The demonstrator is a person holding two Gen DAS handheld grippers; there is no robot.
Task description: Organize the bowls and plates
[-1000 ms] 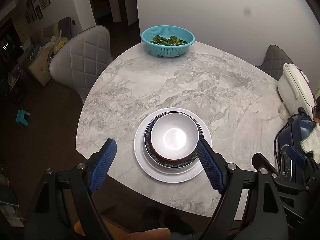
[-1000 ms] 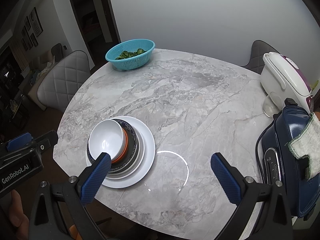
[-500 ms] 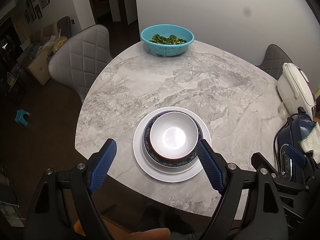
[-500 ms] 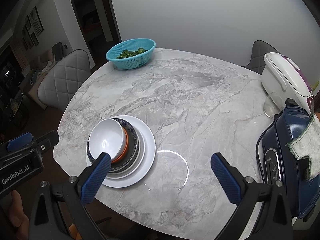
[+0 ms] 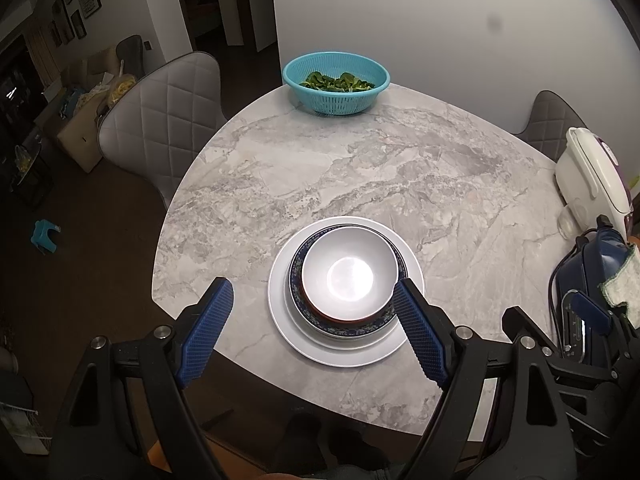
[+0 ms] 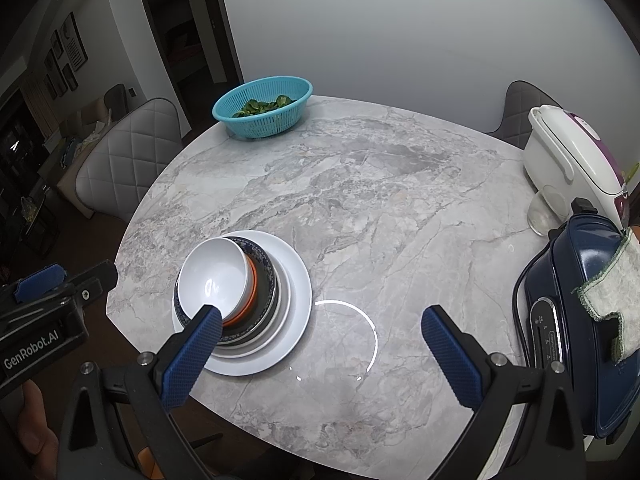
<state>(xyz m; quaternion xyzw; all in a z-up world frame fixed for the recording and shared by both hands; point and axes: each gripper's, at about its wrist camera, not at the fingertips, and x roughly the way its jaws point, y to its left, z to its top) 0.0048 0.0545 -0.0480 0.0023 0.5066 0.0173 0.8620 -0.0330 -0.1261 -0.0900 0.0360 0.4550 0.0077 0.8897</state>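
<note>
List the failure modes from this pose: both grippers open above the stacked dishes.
1. The white bowl sits off-centre toward the table edge on the orange-rimmed bowl; a nudge from the open left gripper could tip it.
2. The stack on the large white plate stands near the marble table's edge, so a sideways push might slide it off.
3. The open right gripper hovers close to the dark blue appliance and may clip it when swinging.

The white bowl [image 5: 350,276] hides the stacked dishes' insides; the navy appliance [image 6: 576,320] is cropped by the edge; its panel markings are illegible.
</note>
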